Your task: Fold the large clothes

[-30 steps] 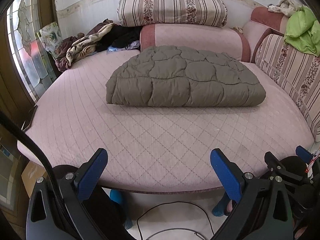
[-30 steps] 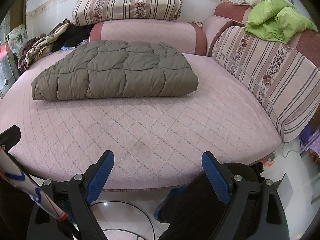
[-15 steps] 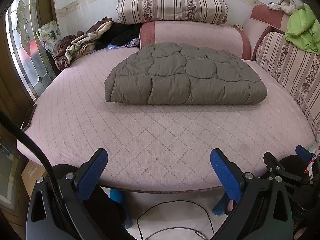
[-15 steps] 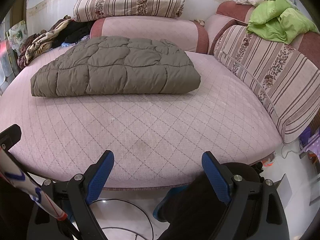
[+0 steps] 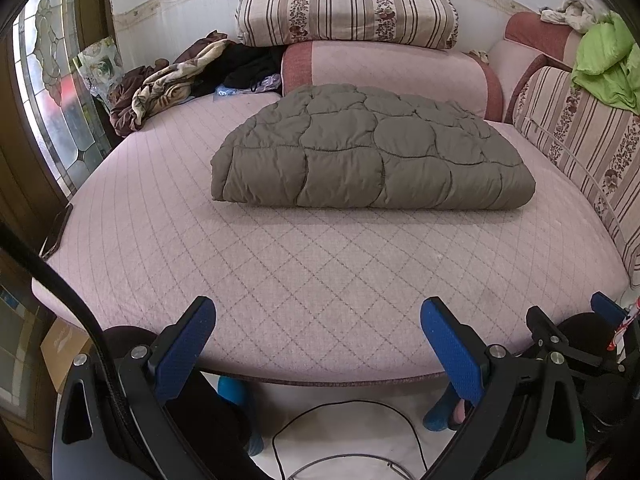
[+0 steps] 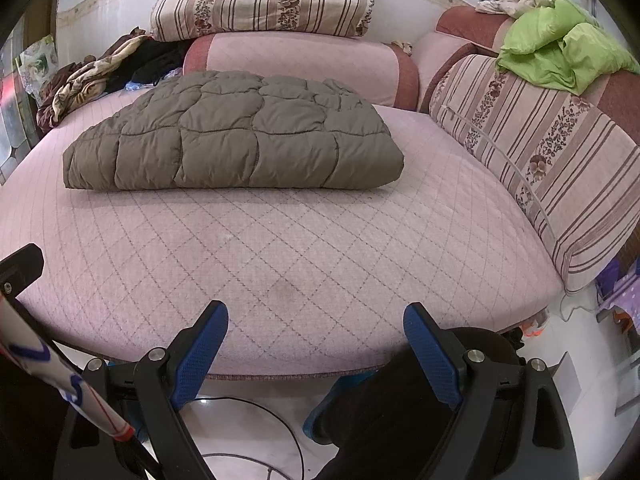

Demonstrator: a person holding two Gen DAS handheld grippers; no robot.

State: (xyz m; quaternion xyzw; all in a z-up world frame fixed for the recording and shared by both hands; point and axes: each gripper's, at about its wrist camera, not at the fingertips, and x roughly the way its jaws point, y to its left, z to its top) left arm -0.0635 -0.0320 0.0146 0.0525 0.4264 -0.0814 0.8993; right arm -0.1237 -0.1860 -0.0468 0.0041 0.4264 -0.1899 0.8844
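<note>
Moved since earlier frames: both views sit a touch nearer the bed, so the jacket looks bigger; jacket itself same spot, same shape.
Left tongs (image 5: pixel 318 338): spread wide, nothing between the blue pads, hanging off the near edge of the bed, well apart from the jacket.
Right tongs (image 6: pixel 316 340): also spread wide, empty, at the near edge beside the left pair.
Bed (image 5: pixel 320 264): round, pink quilted cover; bare stretch between tongs and jacket.
Jacket (image 5: pixel 368 152): olive quilted puffer, lying flat-ish mid-bed toward the far side, already doubled into a thick slab w/ a rounded fold edge facing the tongs. No sleeves or hood visible, so can't tell what's tucked inside.
Handling (judgement): prob. light for its bulk, soft, springy; padding will puff back after pressing. Shell looks smooth, prob. slippery, so a shallow pinch may slide off.
Where to grip (judgement): near corners (image 6: pixel 80 176) of the fold edge, one per tongs, biting deep thru all layers.
Progress (judgement): looks mostly folded; maybe one more fold or done.
Containers: none in view.
Surroundings: striped cushion (image 5: pixel 348 8) on pink bolster (image 5: pixel 384 68) behind jacket; clothes heap (image 5: pixel 172 80) far left; green garment (image 6: pixel 560 56) on the side cushion at right.
</note>
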